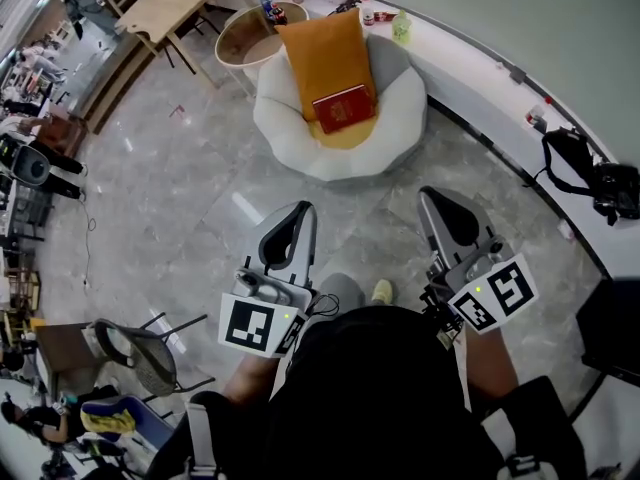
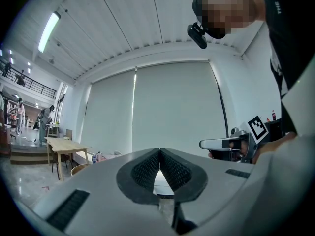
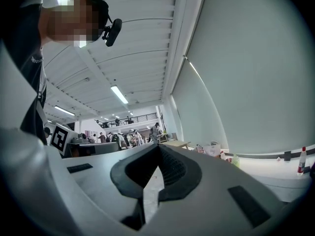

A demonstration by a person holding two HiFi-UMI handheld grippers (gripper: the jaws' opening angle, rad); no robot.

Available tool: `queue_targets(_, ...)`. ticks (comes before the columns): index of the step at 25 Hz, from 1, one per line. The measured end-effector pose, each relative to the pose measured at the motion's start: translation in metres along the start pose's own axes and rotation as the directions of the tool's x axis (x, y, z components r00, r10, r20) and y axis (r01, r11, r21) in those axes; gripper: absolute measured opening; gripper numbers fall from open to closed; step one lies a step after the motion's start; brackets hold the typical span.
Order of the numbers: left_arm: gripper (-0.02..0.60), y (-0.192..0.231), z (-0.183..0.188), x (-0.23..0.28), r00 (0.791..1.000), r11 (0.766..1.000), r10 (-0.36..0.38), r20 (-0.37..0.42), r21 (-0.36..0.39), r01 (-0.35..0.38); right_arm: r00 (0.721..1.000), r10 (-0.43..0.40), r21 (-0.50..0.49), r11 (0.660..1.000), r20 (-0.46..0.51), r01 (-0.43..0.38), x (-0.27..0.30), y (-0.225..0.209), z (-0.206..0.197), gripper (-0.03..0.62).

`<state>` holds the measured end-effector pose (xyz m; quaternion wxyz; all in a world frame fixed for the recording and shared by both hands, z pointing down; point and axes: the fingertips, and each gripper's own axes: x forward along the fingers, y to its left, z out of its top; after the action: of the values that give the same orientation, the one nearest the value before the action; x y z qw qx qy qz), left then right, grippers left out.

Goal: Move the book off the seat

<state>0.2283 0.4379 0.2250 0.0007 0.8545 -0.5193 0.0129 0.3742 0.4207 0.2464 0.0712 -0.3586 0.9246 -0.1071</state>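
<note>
A red book [image 1: 343,108] lies on an orange cushion [image 1: 326,53] that leans across a round white seat [image 1: 290,128], straight ahead in the head view. Both grippers are held level close to the person's body, well short of the seat. My left gripper [image 1: 298,211] is shut with nothing in it; in its own view the ribbed pads [image 2: 147,168] meet at the tip. My right gripper [image 1: 437,198] is also shut and empty, its pads [image 3: 172,168] touching. Neither gripper view shows the book.
A round wooden side table [image 1: 238,36] with bottles behind it stands beyond the seat, and a long wooden table [image 1: 175,3] is at the far left. A curved white counter [image 1: 480,78] runs along the right, with a black bag [image 1: 590,178] on it. A chair [image 1: 130,353] stands at lower left.
</note>
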Motion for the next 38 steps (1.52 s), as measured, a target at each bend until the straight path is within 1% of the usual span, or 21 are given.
queue_targets(7, 0.011, -0.002, 0.003, -0.001, 1.0, 1.0, 0.008, 0.001, 0.006, -0.008, 1.0, 0.003, 0.0, 1.0, 0.006, -0.003, -0.002, -0.001, 0.002, 0.008)
queue_targets(10, 0.011, -0.002, 0.004, -0.002, 1.0, 1.0, 0.013, -0.015, 0.017, -0.013, 1.0, 0.003, 0.005, 1.0, 0.014, -0.003, -0.003, -0.002, 0.003, 0.008)
queue_targets(13, 0.011, -0.002, 0.006, 0.001, 1.0, 1.0, 0.015, 0.003, 0.025, -0.015, 1.0, 0.003, 0.011, 1.0, 0.014, -0.003, -0.001, -0.006, 0.002, 0.008)
queue_targets(22, 0.011, 0.0, 0.006, 0.01, 1.0, 1.0, -0.001, -0.004, 0.023, 0.002, 1.0, -0.009, 0.023, 1.0, 0.023, 0.008, 0.003, -0.014, 0.001, 0.008)
queue_targets(27, 0.011, 0.007, 0.003, 0.021, 1.0, 1.0, -0.01, -0.004, 0.019, 0.01, 1.0, -0.021, 0.028, 0.999, 0.022, 0.021, 0.012, -0.024, -0.002, 0.006)
queue_targets(35, 0.011, 0.031, -0.003, 0.04, 1.0, 1.0, -0.011, -0.013, 0.007, 0.011, 0.999, -0.032, 0.022, 0.999, 0.014, 0.031, 0.037, -0.039, -0.002, 0.008)
queue_targets(38, 0.011, 0.038, 0.0, 0.052, 1.0, 1.0, -0.021, -0.001, -0.01, 0.021, 0.999, -0.038, 0.024, 0.999, 0.006, 0.038, 0.047, -0.047, -0.001, 0.006)
